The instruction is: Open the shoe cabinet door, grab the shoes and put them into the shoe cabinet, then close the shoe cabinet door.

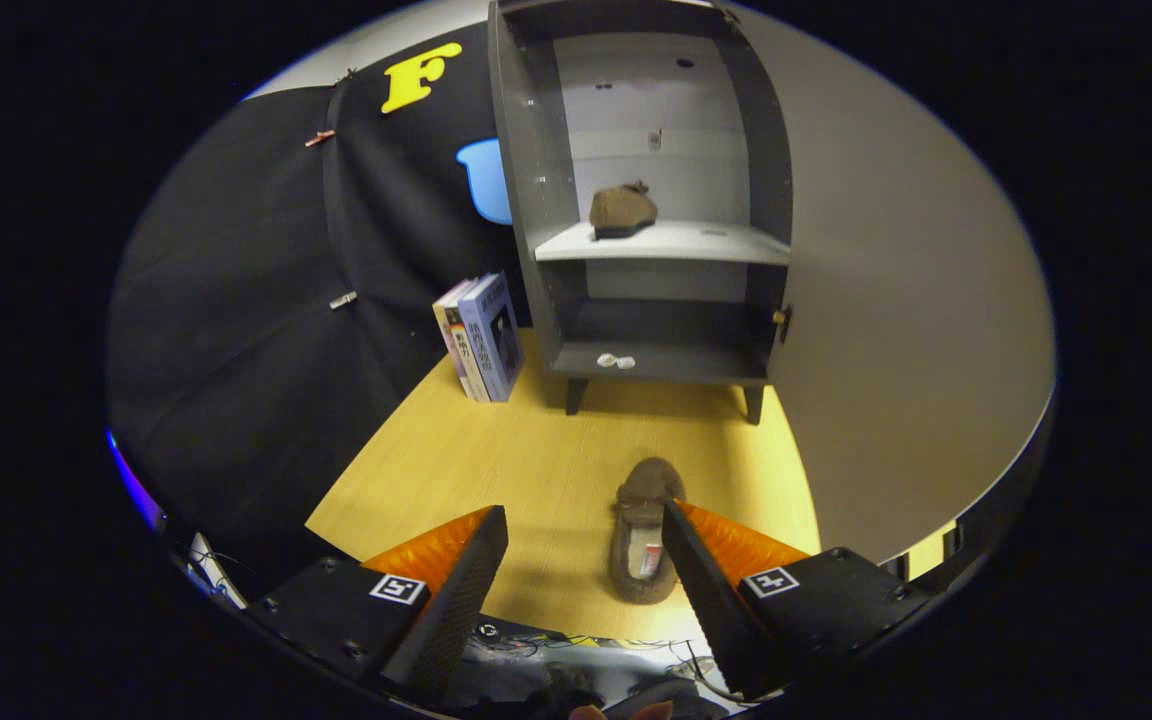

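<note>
- Yellow wooden tabletop (496,470) carries your grey shoe cabinet (651,200), door open.
- 1 brown fuzzy slipper (622,210) already sits on its shelf.
- Second brown slipper (642,540) lies between your gripper's (586,545) spread, empty fingers; grab it, shelve it, close up.

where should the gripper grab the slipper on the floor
Probably the slipper's side walls near the opening, coming from above. It lies flat on the wooden floor, toe toward the shoe cabinet, beside the right finger of the open gripper, so shift right first.
</note>
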